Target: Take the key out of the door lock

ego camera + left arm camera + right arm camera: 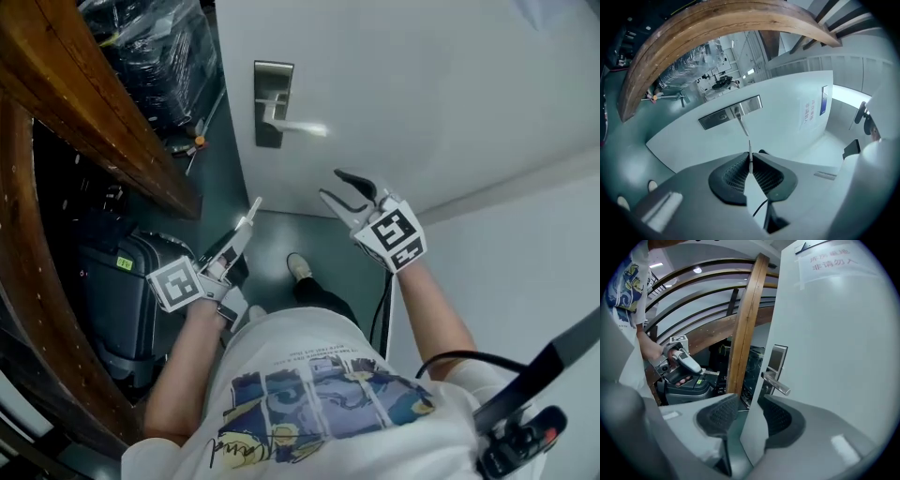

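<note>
Two grippers: both short of the door [422, 84].
Left gripper [751, 164]: ribbed pads [736, 174] clamped on thin metal key [750, 152].
Right gripper [747, 416]: jaws apart, empty.

overhead looking down, gripper cameras facing door [783, 117]

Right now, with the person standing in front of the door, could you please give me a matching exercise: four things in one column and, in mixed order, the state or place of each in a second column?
Things
1. left gripper
2. right gripper
3. door handle
4. suitcase

States or places
A. silver, on the white door
B. jaws apart, nothing held
C. dark, beside the wooden beam
D. jaws closed on the key

Pairs: 1-D, 2-B, 3-A, 4-C.
</note>
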`<state>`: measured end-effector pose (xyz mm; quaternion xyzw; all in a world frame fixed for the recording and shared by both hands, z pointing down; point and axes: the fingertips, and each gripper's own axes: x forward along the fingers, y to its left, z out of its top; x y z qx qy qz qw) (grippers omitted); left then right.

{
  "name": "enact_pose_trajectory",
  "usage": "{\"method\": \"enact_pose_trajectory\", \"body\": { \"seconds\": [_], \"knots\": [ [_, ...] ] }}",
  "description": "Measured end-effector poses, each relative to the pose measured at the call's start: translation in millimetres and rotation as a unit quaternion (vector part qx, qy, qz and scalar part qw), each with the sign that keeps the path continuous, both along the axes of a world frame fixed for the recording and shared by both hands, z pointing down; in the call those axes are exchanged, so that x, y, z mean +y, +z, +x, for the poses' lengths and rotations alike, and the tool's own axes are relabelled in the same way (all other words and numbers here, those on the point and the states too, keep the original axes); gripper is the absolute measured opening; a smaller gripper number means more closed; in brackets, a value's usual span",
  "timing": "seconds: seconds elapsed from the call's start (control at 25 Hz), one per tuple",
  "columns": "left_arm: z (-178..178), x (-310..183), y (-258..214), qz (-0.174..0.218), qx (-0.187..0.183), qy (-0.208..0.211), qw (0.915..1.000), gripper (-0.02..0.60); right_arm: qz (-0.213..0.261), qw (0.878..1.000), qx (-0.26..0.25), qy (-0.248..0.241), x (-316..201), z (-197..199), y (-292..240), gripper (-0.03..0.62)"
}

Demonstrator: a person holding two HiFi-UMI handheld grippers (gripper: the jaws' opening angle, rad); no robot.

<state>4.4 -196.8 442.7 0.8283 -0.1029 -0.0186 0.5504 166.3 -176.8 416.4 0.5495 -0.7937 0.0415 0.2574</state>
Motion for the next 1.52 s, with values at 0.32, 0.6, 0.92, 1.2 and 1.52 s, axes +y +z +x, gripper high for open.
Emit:
{"method": "enact_pose_trajectory", "body": {
  "seconds": [0.32, 0.6, 0.92, 1.2, 1.52],
  "knots": [
    [-18.3, 19.8, -3.8, 0.011, -0.005, 0.018, 0.9998, 0.027, -0.01, 0.999, -0.038, 0.021, 41.1, -38.1, 4.5, 0.162],
    [-19.6, 37.7, -9.9, 0.026, -0.007, 0.049, 0.9984, 0.027, -0.012, 0.997, -0.059, 0.041, 75.0, -62.8, 6.0, 0.152],
    [-11.0, 55.9, -13.7, 0.041, -0.029, 0.073, 0.996, 0.026, -0.014, 0.997, -0.064, 0.039, 90.3, -89.3, 2.3, 0.147],
    [-8.5, 69.6, -20.1, 0.049, -0.03, 0.093, 0.994, 0.026, -0.013, 0.997, -0.072, 0.04, 101.3, -104.0, 0.5, 0.145],
    [-11.9, 74.7, -16.6, 0.045, -0.033, 0.1, 0.9935, 0.026, -0.012, 0.996, -0.074, 0.039, 108.2, -113.8, -0.1, 0.141]
  ]
}}
